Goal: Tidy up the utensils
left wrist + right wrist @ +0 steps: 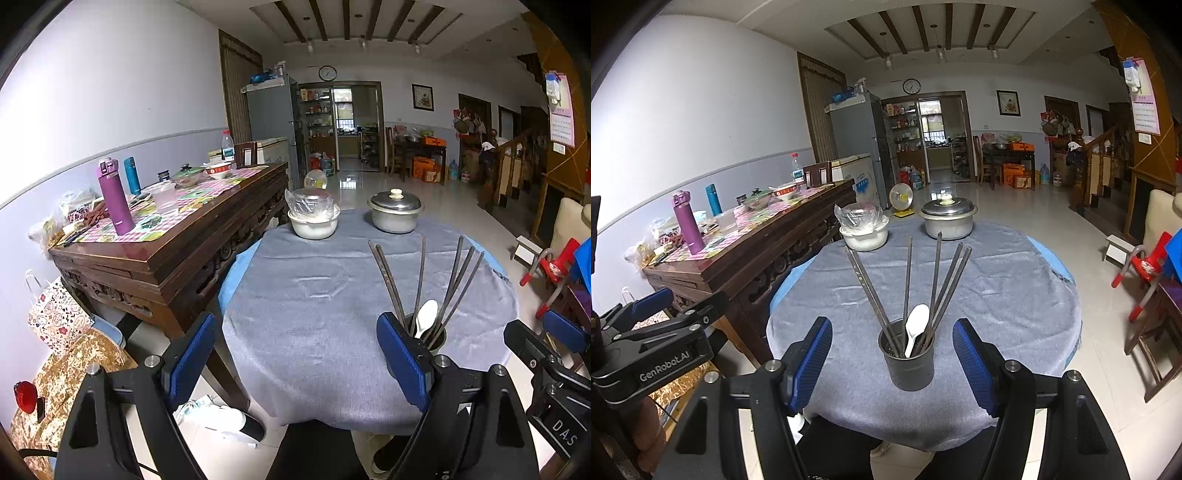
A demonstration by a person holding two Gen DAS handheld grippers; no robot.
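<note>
A dark metal utensil cup (910,363) stands near the front edge of the round table with the grey cloth (997,295). Several dark chopsticks (936,280) and a white spoon (916,326) stand in it. My right gripper (892,363) is open and empty, its fingers either side of the cup, apart from it. In the left wrist view the cup (437,338) is partly hidden behind my left gripper's right finger (404,360). My left gripper (297,360) is open and empty, over the table's front left.
A white bowl under plastic film (864,230) and a lidded metal pot (948,218) stand at the table's far side. A carved wooden sideboard (177,251) with bottles and dishes stands to the left. A red stool (1145,269) is at the right.
</note>
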